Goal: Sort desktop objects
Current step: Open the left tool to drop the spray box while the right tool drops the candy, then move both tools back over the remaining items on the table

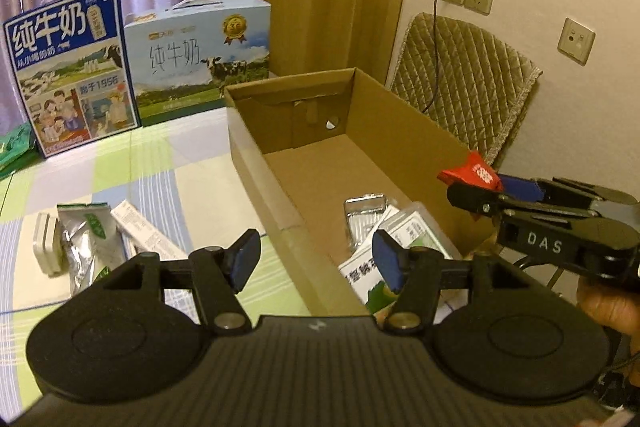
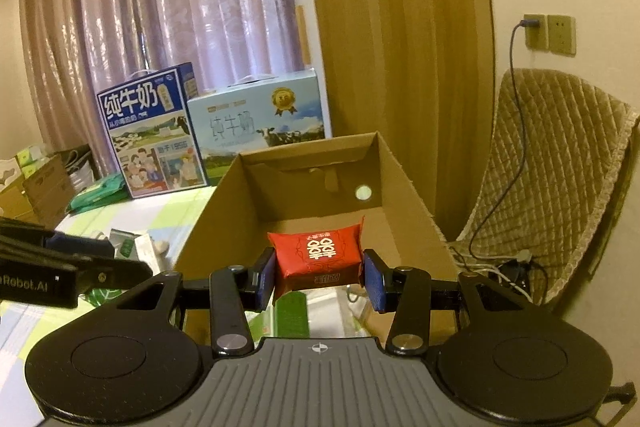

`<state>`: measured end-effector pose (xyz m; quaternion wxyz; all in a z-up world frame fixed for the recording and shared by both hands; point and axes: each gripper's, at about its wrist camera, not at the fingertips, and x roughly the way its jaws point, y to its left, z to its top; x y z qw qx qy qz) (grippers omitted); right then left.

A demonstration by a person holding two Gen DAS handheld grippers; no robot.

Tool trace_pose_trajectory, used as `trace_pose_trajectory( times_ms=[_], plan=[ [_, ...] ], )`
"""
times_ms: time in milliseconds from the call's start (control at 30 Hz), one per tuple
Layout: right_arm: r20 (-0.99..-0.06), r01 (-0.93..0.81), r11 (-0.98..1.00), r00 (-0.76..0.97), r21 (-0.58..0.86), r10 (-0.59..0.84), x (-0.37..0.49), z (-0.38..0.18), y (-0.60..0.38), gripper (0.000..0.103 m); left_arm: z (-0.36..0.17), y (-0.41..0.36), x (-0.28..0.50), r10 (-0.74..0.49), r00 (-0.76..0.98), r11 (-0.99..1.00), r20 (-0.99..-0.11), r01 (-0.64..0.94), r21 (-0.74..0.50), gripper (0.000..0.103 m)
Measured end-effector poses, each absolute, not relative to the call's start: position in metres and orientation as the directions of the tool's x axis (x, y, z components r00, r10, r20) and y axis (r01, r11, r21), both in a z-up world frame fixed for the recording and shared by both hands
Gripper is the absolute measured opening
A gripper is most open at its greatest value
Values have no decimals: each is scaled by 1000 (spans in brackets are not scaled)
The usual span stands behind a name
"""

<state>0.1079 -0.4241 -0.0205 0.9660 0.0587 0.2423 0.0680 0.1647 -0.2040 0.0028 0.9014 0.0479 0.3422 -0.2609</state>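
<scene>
Packet [image 2: 318,254] in red wrapper looks light and soft, so right gripper [image 2: 320,277] clenches it by its two short ends, above near part of the cardboard box [image 2: 404,167]. Left gripper [image 1: 316,259] is released and empty, with a silver-green pouch [image 1: 90,239] at its 10 o'clock on the table.

Dim, warm yellowish indoor light; soft focus, fisheye bending and dark corners.

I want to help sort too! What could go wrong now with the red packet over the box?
The right tool pinches the red packet only at its soft ends, so it might slip early. It hangs near the cardboard box's right wall and could fall outside. The open left tool is close and could get bumped.
</scene>
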Motion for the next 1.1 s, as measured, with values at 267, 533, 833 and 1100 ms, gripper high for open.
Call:
trace_pose_trajectory(
  times_ms=[267,533,833,1100],
  plan=[
    [-451,-70,988,884,135,124,109,-21,-426,61,-1,-191,160,-433,632,868,-643,484,-109,57],
    [-467,-51,988,877,143,113,95,-25,-430,62,-6,-182,155,-423,635,877,-646,466,-117,58],
    [-467,-61,983,874,176,138,79,-10,-418,76,-4,-161,144,-396,648,895,-651,431,-115,64],
    [-486,-131,972,848,195,211,70,3,-386,87,7,-132,129,-355,680,917,-641,385,-99,77]
  ],
)
